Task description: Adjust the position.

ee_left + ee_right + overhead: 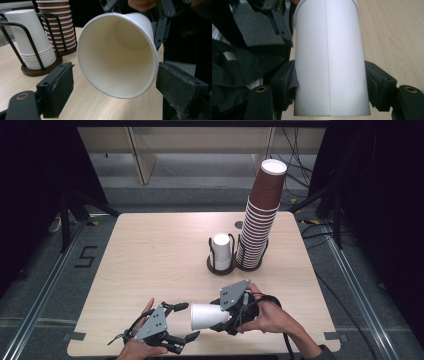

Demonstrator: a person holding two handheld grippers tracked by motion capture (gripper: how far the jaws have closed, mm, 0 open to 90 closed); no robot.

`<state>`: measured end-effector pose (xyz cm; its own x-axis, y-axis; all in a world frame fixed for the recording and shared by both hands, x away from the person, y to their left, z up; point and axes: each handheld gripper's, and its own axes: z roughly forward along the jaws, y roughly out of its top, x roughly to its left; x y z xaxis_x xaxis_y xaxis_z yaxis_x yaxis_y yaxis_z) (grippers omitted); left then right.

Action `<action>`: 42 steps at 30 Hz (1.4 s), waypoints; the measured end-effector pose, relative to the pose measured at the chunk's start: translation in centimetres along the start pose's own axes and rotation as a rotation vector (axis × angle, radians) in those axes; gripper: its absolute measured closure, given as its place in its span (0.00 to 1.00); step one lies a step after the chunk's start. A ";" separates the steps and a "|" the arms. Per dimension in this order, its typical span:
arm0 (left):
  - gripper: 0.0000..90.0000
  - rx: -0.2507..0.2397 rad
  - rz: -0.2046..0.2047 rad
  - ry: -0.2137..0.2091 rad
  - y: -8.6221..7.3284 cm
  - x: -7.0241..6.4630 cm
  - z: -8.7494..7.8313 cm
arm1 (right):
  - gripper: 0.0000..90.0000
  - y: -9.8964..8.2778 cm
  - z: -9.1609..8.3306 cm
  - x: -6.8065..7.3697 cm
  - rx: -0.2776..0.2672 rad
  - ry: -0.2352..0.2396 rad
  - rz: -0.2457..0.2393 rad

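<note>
right gripper [226, 316] at lower centre of the high view, jaws pinching a plain white paper cup [206, 316] near its base, cup lying sideways with the open mouth pointing toward frame left. right gripper view confirms it: both black pads pressed on the cup wall [329, 62], wall looks a bit squeezed at the left pad

left gripper [186, 322] at lower left of the high view, jaws spread, nothing between the pads yet. in the left gripper view the cup mouth [117, 52] sits between and just beyond the two jaws, rim not touching either one as far as i can tell

background: white cup stack in a black wire holder [221, 252] mid-frame, tall brown ribbed paper cup stack [260, 215] just right of it, leaning right at the top. all on a light wood table [150, 255]

risks, my guess:
- thin paper wall, hard pinch by the right gripper could crush or oval the cup
- if the left gripper closes on the rim off-centre, the rim folds or the cup twists out of the right pads
- two-sided pull could pop the cup free and it rolls off the near table edge, which is close
- any wide swing toward upper right could clip the leaning brown stack and topple it
</note>
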<state>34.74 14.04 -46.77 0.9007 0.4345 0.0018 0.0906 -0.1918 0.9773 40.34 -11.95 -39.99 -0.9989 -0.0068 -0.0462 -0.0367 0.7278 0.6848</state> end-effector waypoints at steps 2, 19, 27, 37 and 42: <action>0.16 -0.016 -0.020 0.000 0.0 0.1 0.0 | 0.38 -0.3 -0.3 -0.2 -0.042 0.013 0.024; 0.16 -0.058 -0.112 -0.059 0.1 0.1 0.6 | 0.37 -0.8 0.4 -0.3 -0.119 0.082 0.030; 0.22 -0.056 -0.085 -0.072 0.2 0.0 0.5 | 0.37 -1.0 1.0 -0.3 -0.127 0.108 0.034; 0.30 0.021 -0.039 -0.067 0.9 0.0 0.2 | 0.26 -1.3 1.2 -0.3 -0.085 0.070 0.067; 0.30 0.157 0.032 -0.014 2.0 -0.6 -0.2 | 0.21 -1.0 0.7 0.3 -0.018 -0.027 0.021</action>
<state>34.29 13.56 -44.78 0.9100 0.4136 0.0280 0.1264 -0.3412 0.9314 40.14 -12.14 -41.20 -0.9983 0.0271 -0.0516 -0.0167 0.7153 0.6986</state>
